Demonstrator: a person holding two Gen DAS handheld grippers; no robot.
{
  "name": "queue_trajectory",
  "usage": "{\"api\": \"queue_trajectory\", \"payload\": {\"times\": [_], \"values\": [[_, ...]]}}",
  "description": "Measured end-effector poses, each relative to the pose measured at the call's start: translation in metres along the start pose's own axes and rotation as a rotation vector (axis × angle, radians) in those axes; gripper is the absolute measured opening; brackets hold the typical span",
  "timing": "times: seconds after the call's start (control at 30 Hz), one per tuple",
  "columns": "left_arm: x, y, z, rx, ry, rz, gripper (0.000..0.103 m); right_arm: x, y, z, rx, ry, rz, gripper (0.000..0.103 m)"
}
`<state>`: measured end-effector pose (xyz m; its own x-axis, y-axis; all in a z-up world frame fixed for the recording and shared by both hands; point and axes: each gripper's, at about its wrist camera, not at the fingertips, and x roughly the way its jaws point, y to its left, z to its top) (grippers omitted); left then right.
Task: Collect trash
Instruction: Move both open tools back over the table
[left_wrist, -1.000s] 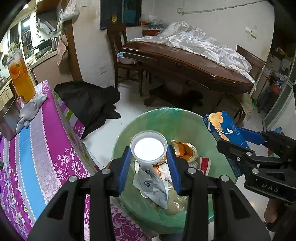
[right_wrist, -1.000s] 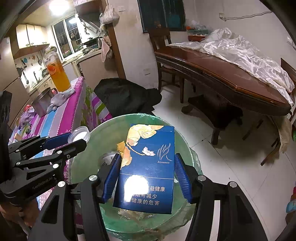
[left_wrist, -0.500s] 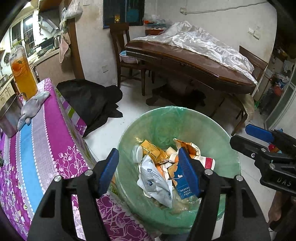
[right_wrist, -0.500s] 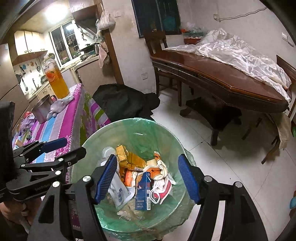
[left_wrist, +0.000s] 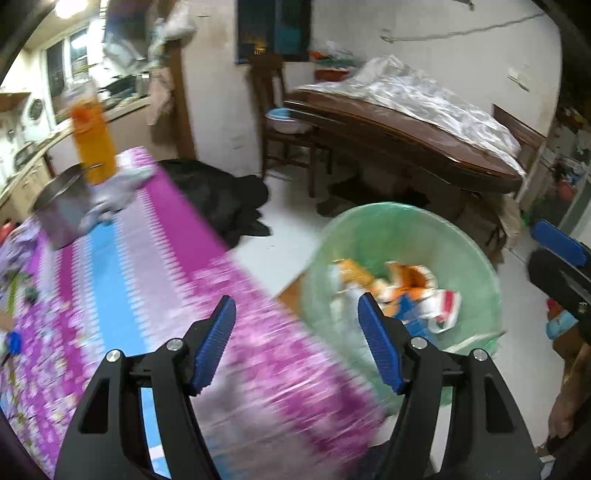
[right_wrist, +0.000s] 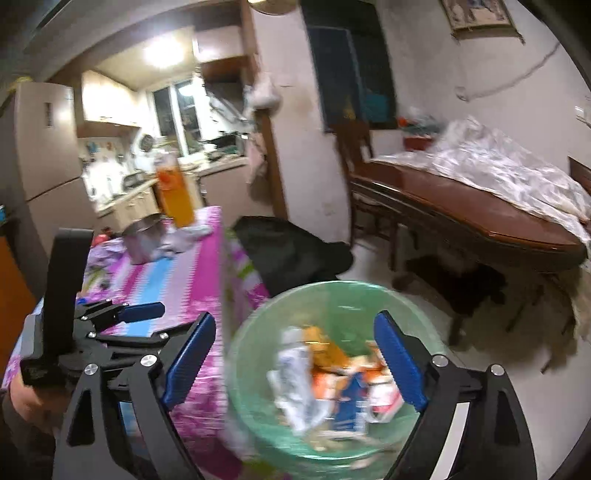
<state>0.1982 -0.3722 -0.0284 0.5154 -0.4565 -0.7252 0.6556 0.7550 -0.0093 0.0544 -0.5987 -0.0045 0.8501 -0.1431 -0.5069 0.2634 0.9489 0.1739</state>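
Purple floral tabletop (left_wrist: 155, 236) borders the green-lined trash bin (right_wrist: 258, 325) holding the wrappers (right_wrist: 332, 384). Left hand-held gripper (left_wrist: 295, 343) is spread, empty; right hand-held gripper (right_wrist: 295, 362) is opening, empty. Swinging fast risks clipping the bin rim.

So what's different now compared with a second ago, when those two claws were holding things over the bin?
Both let go: the left gripper dropped the white cup and the right gripper dropped the blue carton into the green-lined bin. Both are now empty, the right's jaws opening wider, and have swung towards the pink tablecloth. The bin, orange jar and metal pot stayed put.
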Motion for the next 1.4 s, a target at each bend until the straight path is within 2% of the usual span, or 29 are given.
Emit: {"api": "queue_trajectory", "payload": {"times": [0.27, 0.5, 0.57, 0.73, 0.83, 1.0, 1.2, 1.4], "values": [[-0.050, 0.140, -0.049, -0.194, -0.013, 0.174, 0.066, 0.029, 0.091, -0.014, -0.097, 0.062, 0.188, 0.088], [-0.092, 0.277, -0.107, -0.375, 0.027, 0.348, 0.066, 0.047, 0.156, -0.024, -0.156, 0.107, 0.281, 0.088], [-0.103, 0.312, -0.119, -0.406, 0.042, 0.413, 0.066, 0.051, 0.176, -0.028, -0.180, 0.126, 0.308, 0.088], [-0.133, 0.377, -0.150, -0.443, 0.056, 0.491, 0.066, 0.061, 0.227, -0.033, -0.277, 0.149, 0.392, 0.088], [-0.148, 0.410, -0.172, -0.437, 0.075, 0.470, 0.062, 0.069, 0.249, -0.037, -0.291, 0.165, 0.430, 0.088], [-0.156, 0.445, -0.192, -0.447, 0.065, 0.420, 0.047, 0.092, 0.276, -0.046, -0.301, 0.211, 0.456, 0.088], [-0.142, 0.444, -0.179, -0.383, 0.028, 0.310, 0.046, 0.111, 0.310, -0.049, -0.331, 0.233, 0.489, 0.087], [-0.126, 0.454, -0.175, -0.375, 0.041, 0.299, 0.046, 0.121, 0.329, -0.050, -0.348, 0.253, 0.504, 0.087]]}}
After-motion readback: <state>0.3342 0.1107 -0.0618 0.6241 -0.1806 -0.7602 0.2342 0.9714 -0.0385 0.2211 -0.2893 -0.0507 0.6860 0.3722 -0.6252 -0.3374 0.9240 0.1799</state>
